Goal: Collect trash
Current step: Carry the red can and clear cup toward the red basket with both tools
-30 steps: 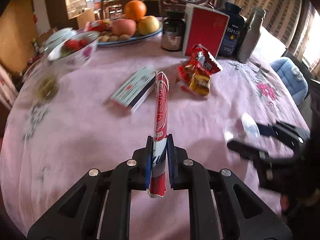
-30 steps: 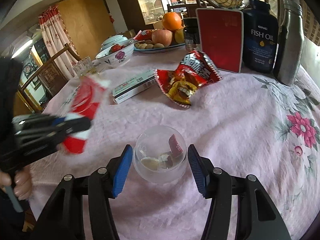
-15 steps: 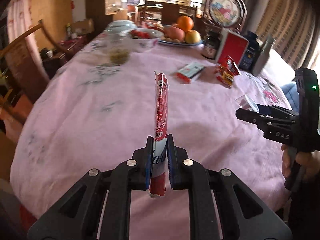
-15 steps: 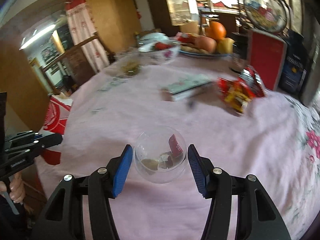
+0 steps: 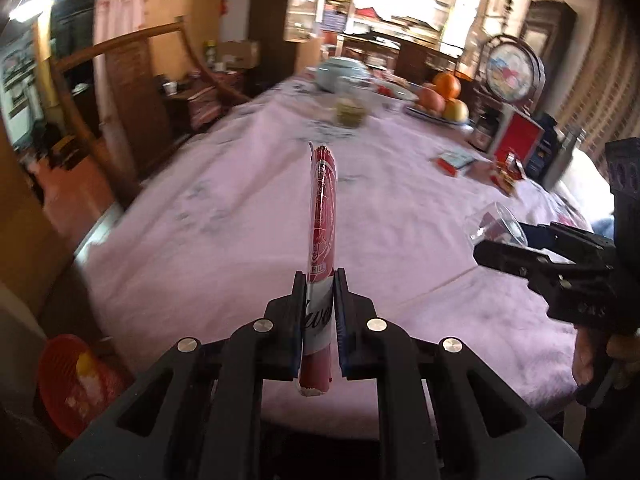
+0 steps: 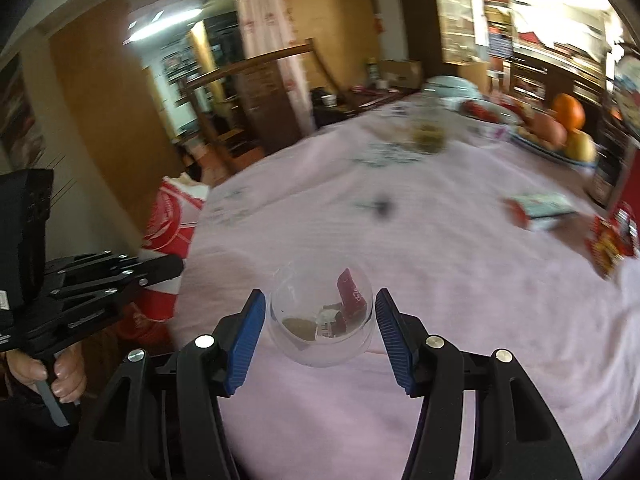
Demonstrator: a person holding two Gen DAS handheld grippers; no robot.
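My left gripper (image 5: 318, 280) is shut on a flattened red and white can (image 5: 322, 208), which stands edge-on straight up from the jaws above the pink tablecloth (image 5: 240, 220). The right wrist view shows that can (image 6: 172, 208) and the left gripper (image 6: 160, 268) at the left, past the table's edge. My right gripper (image 6: 320, 304) holds a clear plastic cup (image 6: 320, 340) between its blue pads, off the cloth. A red wrapper scrap and other bits lie inside it. In the left wrist view the cup (image 5: 496, 220) and right gripper (image 5: 504, 252) are at the right.
A red basket (image 5: 76, 380) with something pale inside stands on the floor by the table's near-left corner. A wooden chair (image 5: 132, 92) is at the left. Far across the table lie a snack wrapper (image 6: 612, 244), a flat box (image 6: 540, 208), a fruit plate (image 6: 560, 132) and a glass jar (image 5: 352, 110).
Both grippers have pulled back from the table's middle and swung left toward its near edge, still gripping the can and the cup. The chair and the red basket have come into view.
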